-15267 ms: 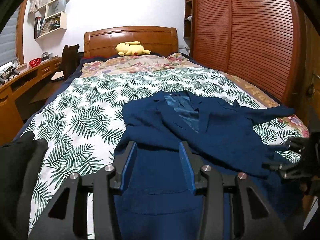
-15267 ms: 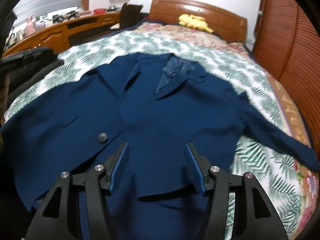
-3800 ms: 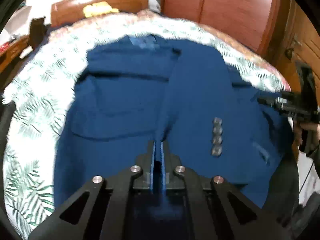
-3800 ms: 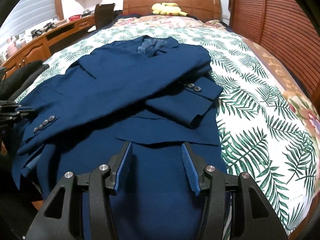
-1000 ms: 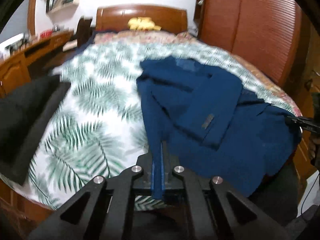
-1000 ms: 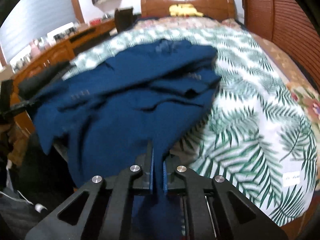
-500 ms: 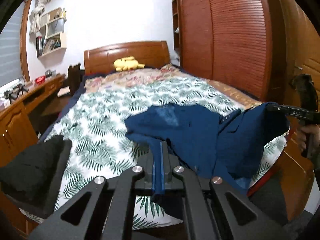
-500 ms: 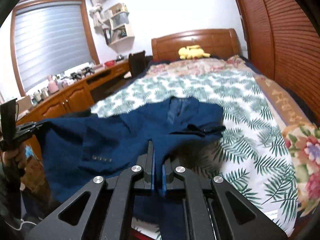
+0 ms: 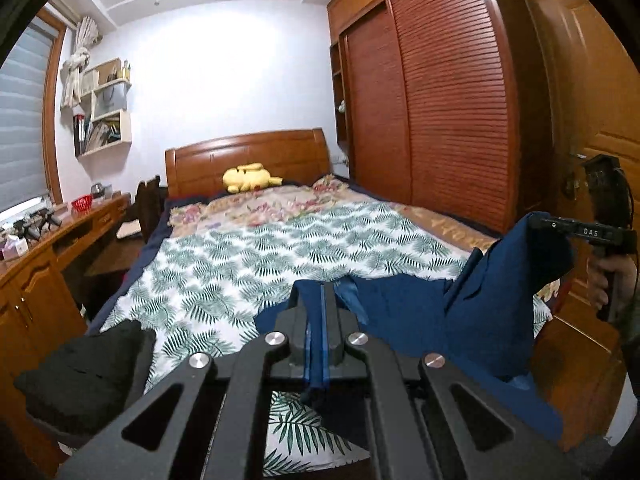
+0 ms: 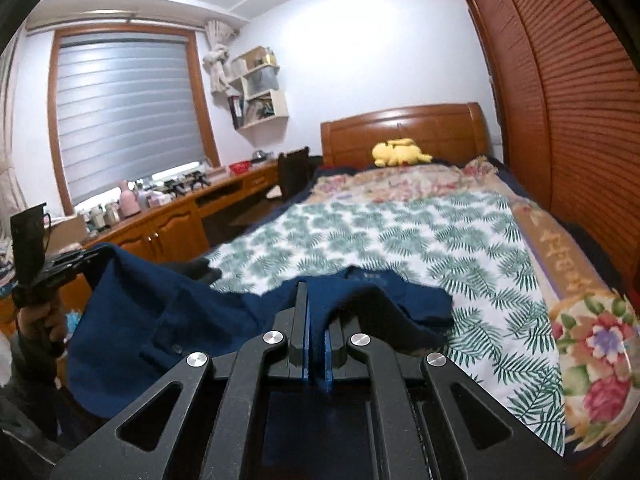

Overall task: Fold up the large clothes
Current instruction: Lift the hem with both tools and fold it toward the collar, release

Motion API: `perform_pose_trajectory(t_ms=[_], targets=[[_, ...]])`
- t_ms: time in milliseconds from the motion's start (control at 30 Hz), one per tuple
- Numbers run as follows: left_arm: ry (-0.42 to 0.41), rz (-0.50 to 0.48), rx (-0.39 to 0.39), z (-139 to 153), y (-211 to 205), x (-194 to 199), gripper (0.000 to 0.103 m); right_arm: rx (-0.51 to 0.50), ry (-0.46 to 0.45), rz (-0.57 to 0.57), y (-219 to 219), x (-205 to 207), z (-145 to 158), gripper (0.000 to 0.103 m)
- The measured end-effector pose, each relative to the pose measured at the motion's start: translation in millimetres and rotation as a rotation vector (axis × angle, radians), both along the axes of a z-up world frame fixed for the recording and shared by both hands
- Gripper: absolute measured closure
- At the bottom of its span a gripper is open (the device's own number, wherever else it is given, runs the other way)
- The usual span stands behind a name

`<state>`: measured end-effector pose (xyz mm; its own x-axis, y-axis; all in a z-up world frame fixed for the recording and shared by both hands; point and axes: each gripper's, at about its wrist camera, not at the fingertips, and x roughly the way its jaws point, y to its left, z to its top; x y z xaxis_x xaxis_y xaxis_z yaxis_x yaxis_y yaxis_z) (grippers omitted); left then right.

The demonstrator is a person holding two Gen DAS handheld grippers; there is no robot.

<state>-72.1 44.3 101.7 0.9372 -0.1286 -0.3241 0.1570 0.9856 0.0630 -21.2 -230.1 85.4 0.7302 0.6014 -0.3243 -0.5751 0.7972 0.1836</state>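
Step in hand: the bottom edge of the blue jacket [image 9: 420, 312] is held up off the foot of the bed [image 9: 280, 248], judged to be the start of folding it over toward the collar.
Left gripper [image 9: 316, 316]: jaws pressed together on a strip of the jacket's cloth, which runs down between the fingers.
Right gripper [image 10: 316, 320]: jaws likewise clamped on a fold of the jacket; seen from the left wrist view it [image 9: 538, 222] pinches the cloth's raised right corner.
Jacket position: hem end hangs between the two grippers, sagging in the middle; collar end rests on the leaf-print cover [image 10: 420, 232].
Doing it well: both corners should be kept level and the span taut so the sag flattens, then carried forward together and laid squarely over the collar end.
Risk: a thin pinch on heavy cloth may slip if one side pulls ahead.
Surroundings: a black garment [image 9: 88, 372] lies at the bed's near left corner, close to the hem; a yellow plush toy [image 9: 250, 178] sits by the headboard, well apart.
Obstacles: the wardrobe [image 9: 440, 112] flanks the right side and a desk [image 10: 168, 220] the left; neither crosses the folding path.
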Motion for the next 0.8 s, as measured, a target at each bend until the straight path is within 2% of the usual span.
perform_pose_trajectory(t_ms=[133, 233, 333, 500, 700, 800], targets=[[-0.036, 0.022, -0.013, 10.0, 7.4, -5.8, 0.103, 0.023, -0.039, 0.021, -5.9, -17.8, 16.2, 0.101], [-0.021, 0.055, -0.021, 8.6, 18.1, 13.7, 0.103, 0.014, -0.055, 0.008, -8.6, -13.0, 23.1, 0.101], [0.015, 0.084, -0.022, 1.3, 29.7, 50.1, 0.103, -0.024, -0.026, -0.047, -8.2, 20.8, 17.7, 0.101], [0.050, 0.143, -0.001, -14.5, 43.5, 119.2, 0.103, -0.107, 0.040, -0.118, -1.9, 94.3, -9.7, 0.101], [0.060, 0.175, -0.016, -35.7, 57.0, 188.0, 0.103, -0.176, 0.034, -0.193, 11.9, 174.3, -44.6, 0.100], [0.073, 0.151, -0.051, -50.6, 61.4, 211.5, 0.103, -0.208, 0.038, -0.221, 19.1, 206.2, -60.5, 0.100]])
